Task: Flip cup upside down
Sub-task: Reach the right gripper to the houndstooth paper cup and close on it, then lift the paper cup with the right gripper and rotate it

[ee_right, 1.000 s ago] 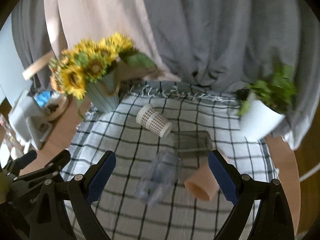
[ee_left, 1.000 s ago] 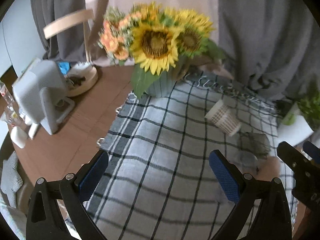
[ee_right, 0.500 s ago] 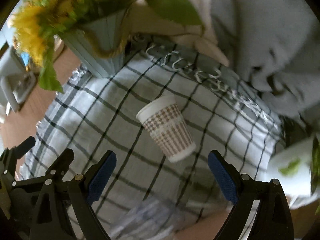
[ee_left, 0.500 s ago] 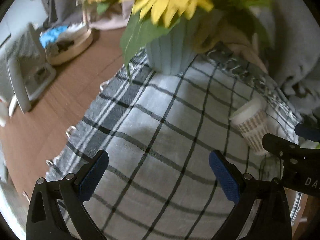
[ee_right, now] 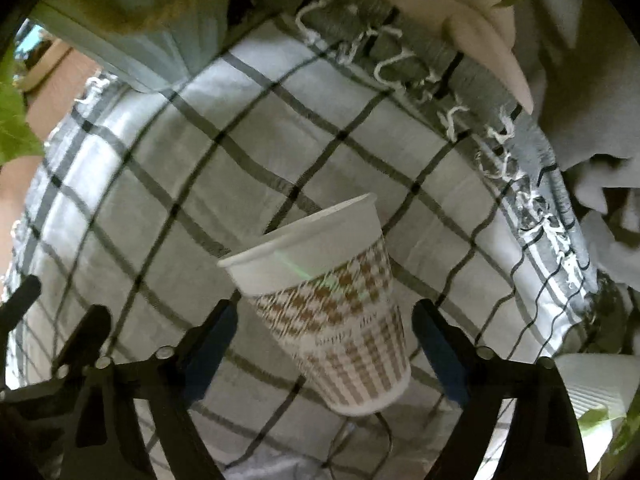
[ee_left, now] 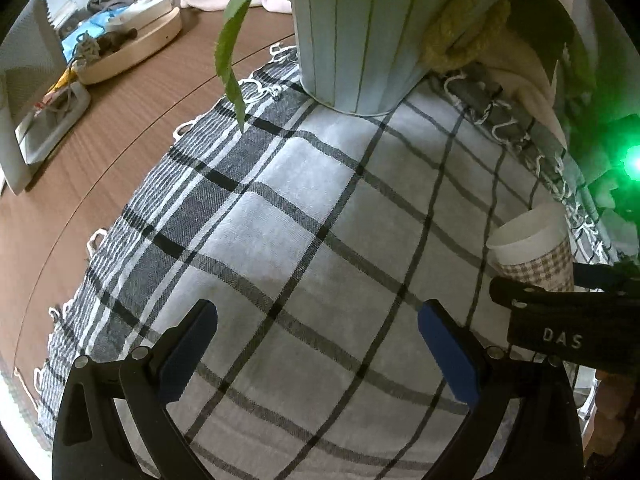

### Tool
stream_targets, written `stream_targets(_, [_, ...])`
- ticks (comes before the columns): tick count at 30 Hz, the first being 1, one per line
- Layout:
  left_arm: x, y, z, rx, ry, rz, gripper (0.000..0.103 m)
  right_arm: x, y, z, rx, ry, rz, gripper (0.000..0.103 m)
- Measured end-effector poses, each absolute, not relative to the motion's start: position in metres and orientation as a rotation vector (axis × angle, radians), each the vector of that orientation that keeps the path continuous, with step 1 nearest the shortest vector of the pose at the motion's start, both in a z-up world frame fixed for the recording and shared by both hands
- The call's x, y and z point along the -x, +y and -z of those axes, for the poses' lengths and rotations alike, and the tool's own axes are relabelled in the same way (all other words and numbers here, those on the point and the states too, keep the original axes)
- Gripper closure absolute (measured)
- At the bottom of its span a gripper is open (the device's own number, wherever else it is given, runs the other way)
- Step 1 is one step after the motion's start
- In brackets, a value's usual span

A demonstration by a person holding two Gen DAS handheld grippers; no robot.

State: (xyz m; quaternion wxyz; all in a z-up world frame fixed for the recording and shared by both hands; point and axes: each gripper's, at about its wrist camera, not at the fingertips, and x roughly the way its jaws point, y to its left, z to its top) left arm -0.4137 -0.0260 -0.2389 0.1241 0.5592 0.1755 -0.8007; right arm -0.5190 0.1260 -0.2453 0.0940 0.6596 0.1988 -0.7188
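checked cloth (ee_left: 304, 216) over wooden table (ee_left: 120, 120), grey curtain (ee_right: 592, 60) behind

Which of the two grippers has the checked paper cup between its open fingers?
The right gripper: the paper cup lies between its spread blue pads. The left gripper frames only bare checked cloth; the cup sits off to its right.

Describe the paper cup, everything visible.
The paper cup looks like thin white paper with a plain band under a rolled rim and a brown houndstooth print below, with faint lettering. It lies tipped on its side on the checked cloth, one end up-left, the other down-right. The right tool is open with its fingers on either side of it; contact is not evident. From the left wrist view it sits at the right edge.
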Motion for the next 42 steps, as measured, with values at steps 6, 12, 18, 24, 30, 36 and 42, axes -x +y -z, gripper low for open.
stream_targets(6, [0.414, -0.026, 0.236, -1.626, 0.465, 2.345, 0.001, 0.520, 0.134, 0.240, -1.986, 0.547, 2.140, 0.037])
stream_targets(12, [0.403, -0.025, 0.217, -1.602, 0.433, 2.405, 0.001, 0.503, 0.138, 0.201, -1.920, 0.528, 2.212, 0.037])
stream_targets(18, [0.372, -0.028, 0.177, -1.533, 0.349, 2.525, 0.001, 0.462, 0.152, 0.146, -1.821, 0.380, 2.330, 0.037])
stream_targets(24, [0.331, -0.023, 0.137, -1.434, 0.199, 2.669, 0.001, 0.397, 0.158, 0.109, -1.703, 0.138, 2.532, 0.037])
stream_targets(30, [0.281, -0.017, 0.120, -1.417, 0.109, 2.742, 0.001, 0.313, 0.183, 0.104, -1.693, -0.193, 2.635, 0.037])
stream_targets(36, [0.235, -0.008, 0.123, -1.442, 0.039, 2.754, 0.001, 0.252, 0.198, 0.124, -1.727, -0.451, 2.615, 0.037])
stream_targets(42, [0.202, 0.007, 0.140, -1.510, -0.055, 2.757, 0.001, 0.205, 0.206, 0.149, -1.770, -0.628, 2.593, 0.037])
